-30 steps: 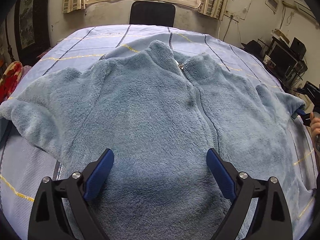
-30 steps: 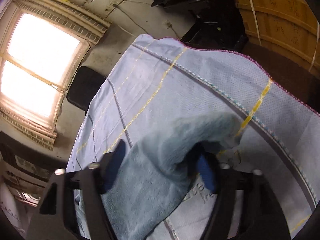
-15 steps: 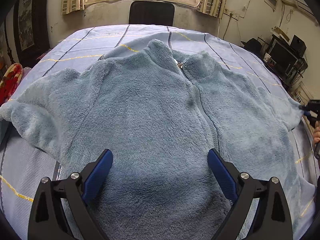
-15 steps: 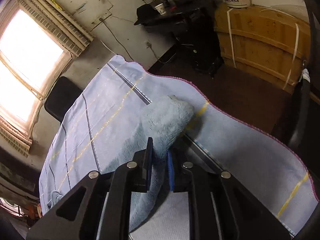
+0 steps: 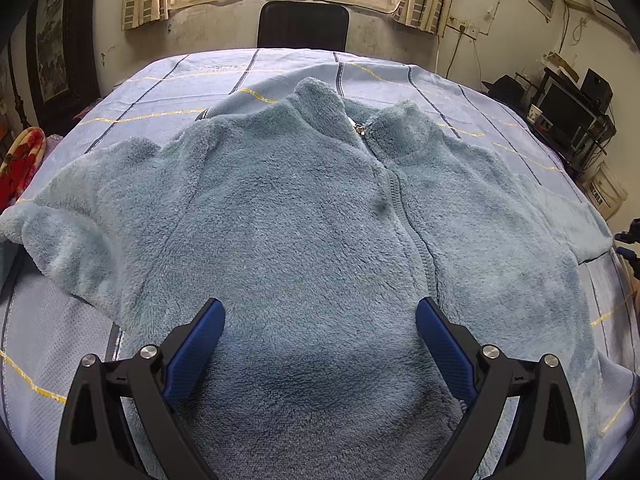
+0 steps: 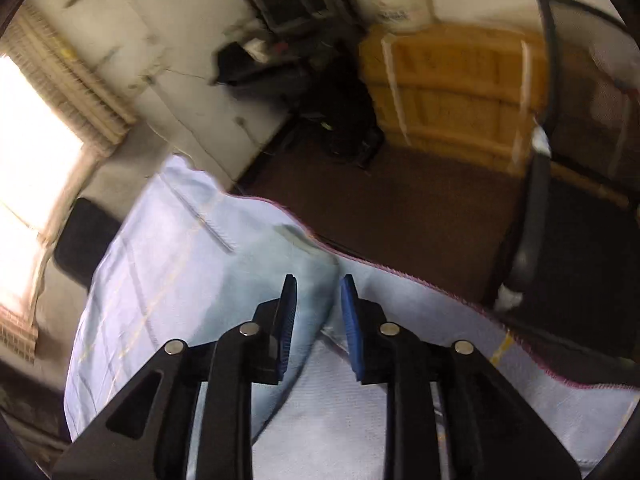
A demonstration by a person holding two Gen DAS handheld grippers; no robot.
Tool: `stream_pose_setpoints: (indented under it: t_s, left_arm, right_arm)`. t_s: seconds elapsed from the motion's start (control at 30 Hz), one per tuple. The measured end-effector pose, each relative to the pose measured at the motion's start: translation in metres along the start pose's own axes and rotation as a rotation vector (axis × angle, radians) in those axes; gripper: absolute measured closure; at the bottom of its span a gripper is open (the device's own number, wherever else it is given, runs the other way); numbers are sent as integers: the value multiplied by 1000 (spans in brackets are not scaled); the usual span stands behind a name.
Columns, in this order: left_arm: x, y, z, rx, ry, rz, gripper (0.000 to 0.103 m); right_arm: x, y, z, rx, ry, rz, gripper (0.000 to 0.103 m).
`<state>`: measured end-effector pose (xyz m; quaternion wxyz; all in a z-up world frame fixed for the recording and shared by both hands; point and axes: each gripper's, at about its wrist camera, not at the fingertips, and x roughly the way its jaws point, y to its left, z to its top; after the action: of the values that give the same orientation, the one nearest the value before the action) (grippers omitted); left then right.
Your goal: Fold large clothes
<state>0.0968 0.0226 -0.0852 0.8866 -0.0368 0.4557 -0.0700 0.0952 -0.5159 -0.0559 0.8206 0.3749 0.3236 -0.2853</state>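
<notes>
A blue-grey fleece jacket lies front up and zipped on the bed, collar toward the window, both sleeves spread out sideways. My left gripper hovers open over the jacket's lower body, with fleece below its blue pads and nothing held. My right gripper is narrowed on the cuff of the jacket's right-hand sleeve near the bed's edge; this view is motion-blurred. In the left wrist view, the right gripper shows at the far right edge beside the sleeve end.
A light blue bedspread with yellow and dark stripes covers the bed. A black chair stands under the window. A red patterned cloth lies at the left. A wooden crate, dark floor and a desk with electronics are off the right side.
The right gripper shut on the sleeve cuff and pulled it outward toward the bed's edge, straightening the sleeve. The left gripper stayed open and barely moved.
</notes>
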Motion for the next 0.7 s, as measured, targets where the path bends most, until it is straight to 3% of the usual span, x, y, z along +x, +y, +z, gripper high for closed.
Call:
stream_pose_setpoints:
  t_s: [0.13,0.23,0.33,0.5,0.6,0.7]
  left_arm:
    - [-4,4,1,-19,-8,0,6]
    - [-17,17,6,-63,-33,16,6]
    - [-40,48,17,-142,-85,36,6]
    - [-75,133,25,-388,-146,16,6]
    - [-86,182,17,-534,-167,3,7]
    - [-87,214,9,-612,-155,-19,8]
  right_arm:
    - [4,31,-23,-137,116,118,80]
    - [-3,60,-57,-200,217,241,78]
    - [-29,104,-107,-360,270,350,53]
    - [-69,165,-214,-615,391,562,50]
    - [-80,184,-277,-746,476,630,51]
    - [-87,183,-318,-845,484,637,51]
